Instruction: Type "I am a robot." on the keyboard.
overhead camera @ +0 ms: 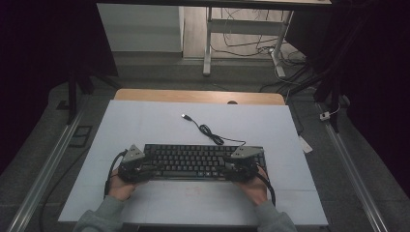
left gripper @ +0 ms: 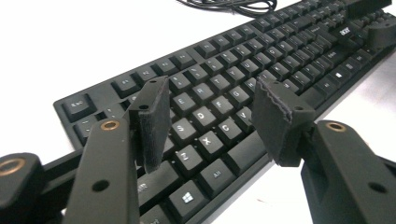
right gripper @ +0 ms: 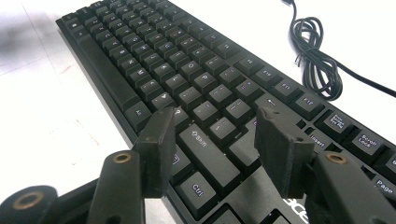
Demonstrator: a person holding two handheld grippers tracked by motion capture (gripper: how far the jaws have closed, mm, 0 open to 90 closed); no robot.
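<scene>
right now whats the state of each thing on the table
keyboard: flat on the white table, keys up, not gripped
cable: loosely coiled behind the keyboard, plug lying free, unplugged
left claw: open over the keyboard's left-hand keys, nothing between the jaws
right claw: open over the keys around shift, nothing held

A black wired keyboard (overhead camera: 198, 162) lies flat on the white tabletop (overhead camera: 145, 125), keys up, its long side running from nine to three o'clock near the six o'clock edge. Its black cable (overhead camera: 212, 134) leaves the far edge, bunches in a loose coil and ends in a plug (overhead camera: 185, 116) toward twelve o'clock.
</scene>
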